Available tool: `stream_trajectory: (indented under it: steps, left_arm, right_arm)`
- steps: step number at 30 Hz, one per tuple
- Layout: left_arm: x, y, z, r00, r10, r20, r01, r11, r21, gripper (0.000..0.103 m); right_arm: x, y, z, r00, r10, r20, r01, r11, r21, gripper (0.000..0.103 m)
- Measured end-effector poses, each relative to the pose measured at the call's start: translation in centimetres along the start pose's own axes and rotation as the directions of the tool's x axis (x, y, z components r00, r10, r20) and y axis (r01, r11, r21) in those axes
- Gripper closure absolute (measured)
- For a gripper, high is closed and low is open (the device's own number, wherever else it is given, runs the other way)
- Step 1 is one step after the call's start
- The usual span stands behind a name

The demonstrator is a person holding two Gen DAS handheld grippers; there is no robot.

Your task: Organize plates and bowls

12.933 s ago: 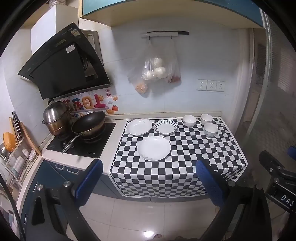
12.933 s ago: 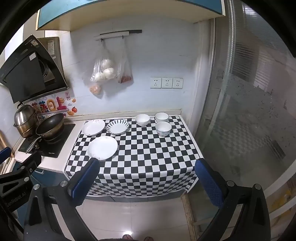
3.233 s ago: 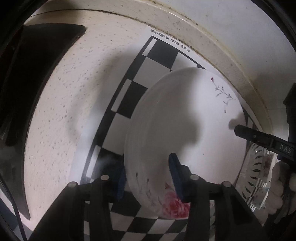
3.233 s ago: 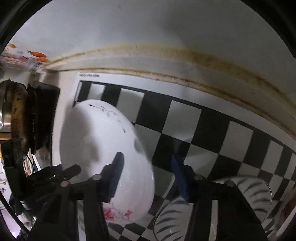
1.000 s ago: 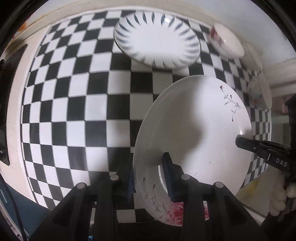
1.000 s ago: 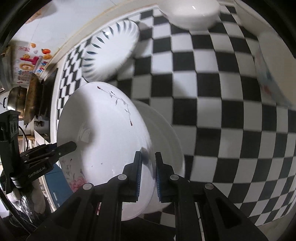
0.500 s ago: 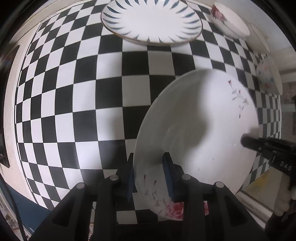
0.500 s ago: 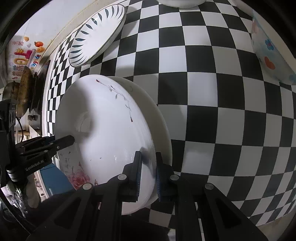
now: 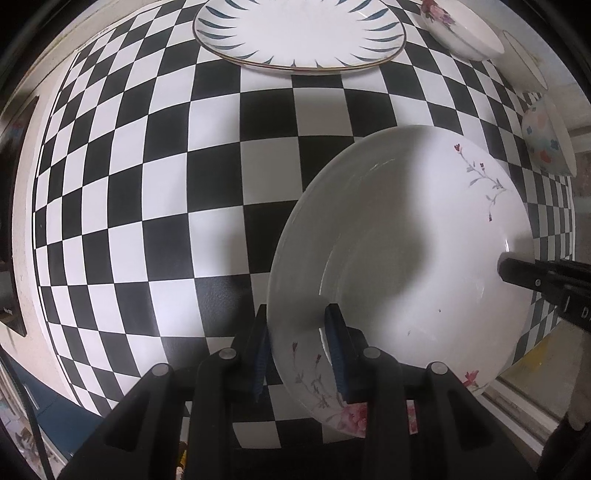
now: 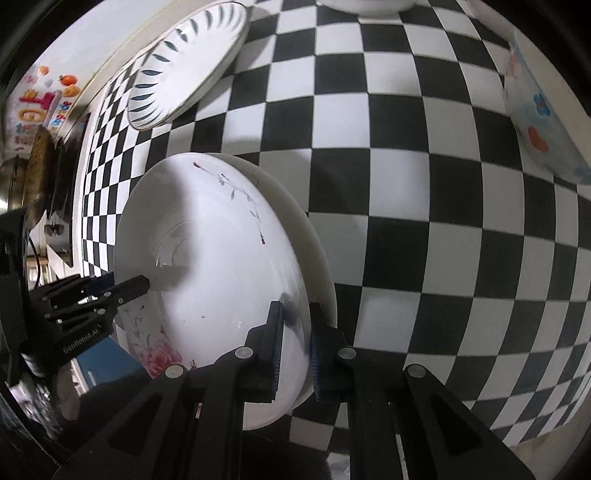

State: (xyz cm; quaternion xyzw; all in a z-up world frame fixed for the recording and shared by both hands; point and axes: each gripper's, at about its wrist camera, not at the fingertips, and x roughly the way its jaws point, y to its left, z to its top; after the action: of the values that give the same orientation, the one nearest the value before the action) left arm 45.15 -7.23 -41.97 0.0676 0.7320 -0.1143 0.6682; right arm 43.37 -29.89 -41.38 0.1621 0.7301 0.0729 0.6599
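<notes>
A white floral plate is held by both grippers, low over a second white plate whose rim shows beneath it in the right wrist view. My left gripper is shut on the floral plate's near rim. My right gripper is shut on the opposite rim of the floral plate. A plate with dark blue dashes lies at the back of the checkered cloth. Three bowls stand at the right.
The stove edge lies at the far left, with a pan and pot on it. The counter's front edge runs just below the held plate. A bowl with coloured flowers stands right of the plates.
Both grippers have carried the floral plate from the back left to the front plate and lowered it closer onto that plate. Both stay shut on it.
</notes>
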Motion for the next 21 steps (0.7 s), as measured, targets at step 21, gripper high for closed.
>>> stream_trajectory:
  steps: [21]
  left_arm:
    - [-0.8,0.5,-1.1,1.000,-0.029,0.002,0.029,0.999,-0.022,0.076]
  right_arm:
    - [-0.1,-0.8,-0.6,0.998,0.025,-0.066,-0.021,0.998,0.064,0.085]
